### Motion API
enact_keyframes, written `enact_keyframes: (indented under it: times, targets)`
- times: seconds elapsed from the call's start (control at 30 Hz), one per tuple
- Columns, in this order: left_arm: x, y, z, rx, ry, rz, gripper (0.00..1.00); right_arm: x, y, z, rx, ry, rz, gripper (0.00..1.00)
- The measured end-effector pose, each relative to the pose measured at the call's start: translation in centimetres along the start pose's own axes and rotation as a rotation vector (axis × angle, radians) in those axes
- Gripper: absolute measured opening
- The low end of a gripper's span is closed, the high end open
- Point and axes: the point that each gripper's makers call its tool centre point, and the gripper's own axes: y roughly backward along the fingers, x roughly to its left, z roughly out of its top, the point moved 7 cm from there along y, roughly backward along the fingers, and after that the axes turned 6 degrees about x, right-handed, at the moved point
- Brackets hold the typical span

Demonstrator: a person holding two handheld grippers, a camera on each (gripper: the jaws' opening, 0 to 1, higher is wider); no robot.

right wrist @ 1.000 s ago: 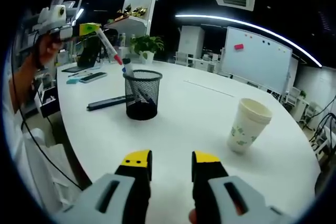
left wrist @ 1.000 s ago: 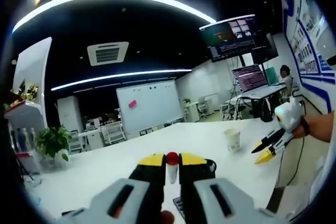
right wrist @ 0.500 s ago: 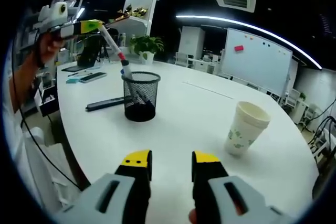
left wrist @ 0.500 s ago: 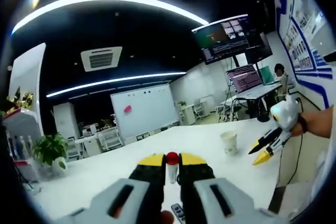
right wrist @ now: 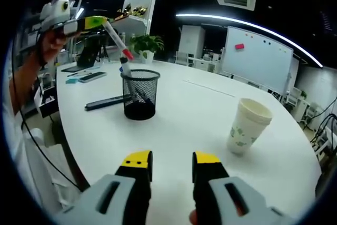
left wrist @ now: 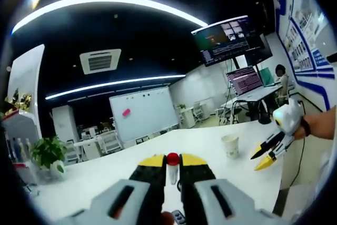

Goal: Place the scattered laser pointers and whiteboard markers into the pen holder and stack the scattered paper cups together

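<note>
White tabletop (right wrist: 174, 125): my left claw (right wrist: 97, 22), gripping the marker (right wrist: 117, 39), has lifted slightly above the holder (right wrist: 140, 94) near its left edge; drop pending. Right claw (right wrist: 171, 163) open, cups (right wrist: 248, 126) near.

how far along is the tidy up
Done: the paper cups look stacked, and one marker stands in the pen holder. In hand: the left tongs hold a red-capped marker above it. Left: dropping it in, plus a dark pen-like item lying beside the holder.
</note>
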Motion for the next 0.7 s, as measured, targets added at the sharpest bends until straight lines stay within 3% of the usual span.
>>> enact_keyframes:
  times: [0.7]
  targets:
    - [-0.8,-2.4,-0.1,-0.013,0.027,-0.079,0.1,-0.2,0.4,-0.3,0.0,-0.011,-0.01,0.31]
